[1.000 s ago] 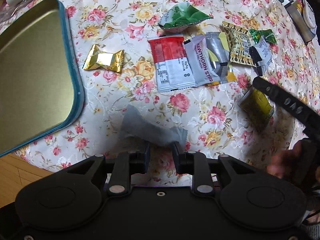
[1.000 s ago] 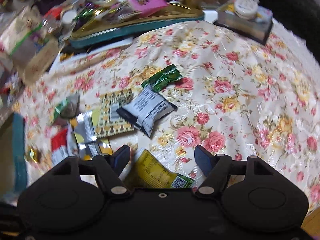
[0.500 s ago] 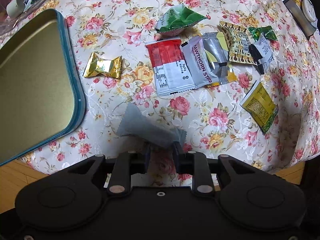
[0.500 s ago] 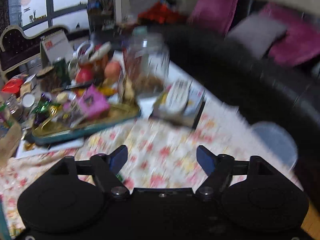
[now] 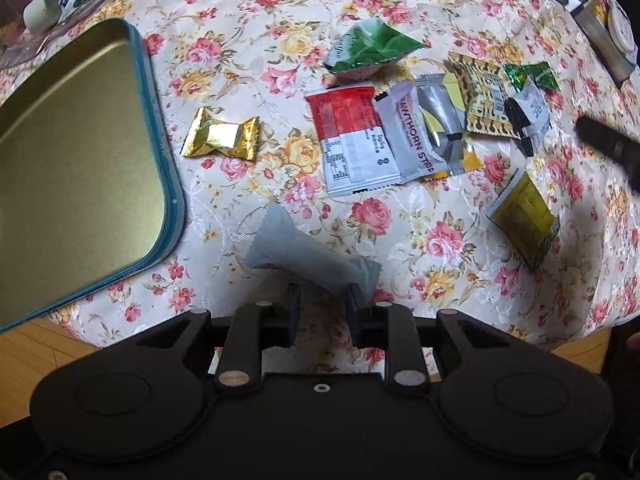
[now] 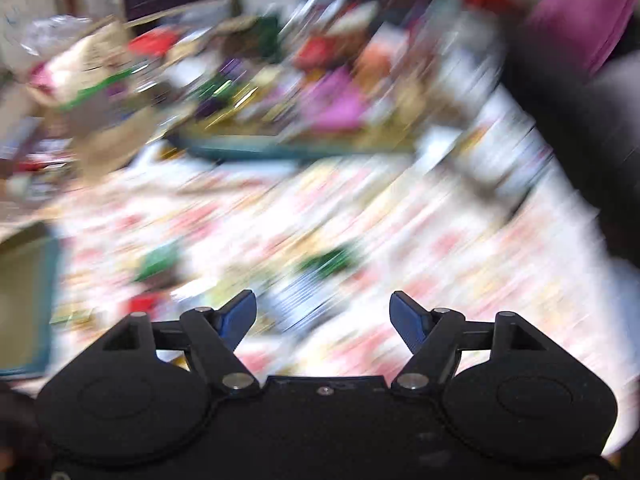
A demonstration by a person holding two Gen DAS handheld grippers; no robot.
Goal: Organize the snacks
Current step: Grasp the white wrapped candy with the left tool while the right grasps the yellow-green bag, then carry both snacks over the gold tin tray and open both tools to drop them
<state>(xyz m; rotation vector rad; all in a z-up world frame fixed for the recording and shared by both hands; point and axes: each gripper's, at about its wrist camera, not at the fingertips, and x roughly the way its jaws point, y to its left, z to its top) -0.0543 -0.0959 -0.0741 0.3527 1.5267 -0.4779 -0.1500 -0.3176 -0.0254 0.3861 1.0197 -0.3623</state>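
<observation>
Left gripper (image 5: 322, 308) was clamped on a grey packet (image 5: 308, 252) above the bench (image 5: 248, 12), presumably bound for the tin (image 5: 80, 152); right gripper (image 6: 323, 316) held nothing, its jaws closing

A cream tablecloth (image 5: 248, 40) printed with pink and yellow roses; a rectangular metal tin tray (image 5: 72, 152), gold inside with a teal rim; a shiny gold foil candy (image 5: 221, 138); a red-and-white flat sachet (image 5: 352, 140); a plain grey crimped packet (image 5: 304, 252); a crumpled green foil wrapper (image 5: 368, 46)
</observation>
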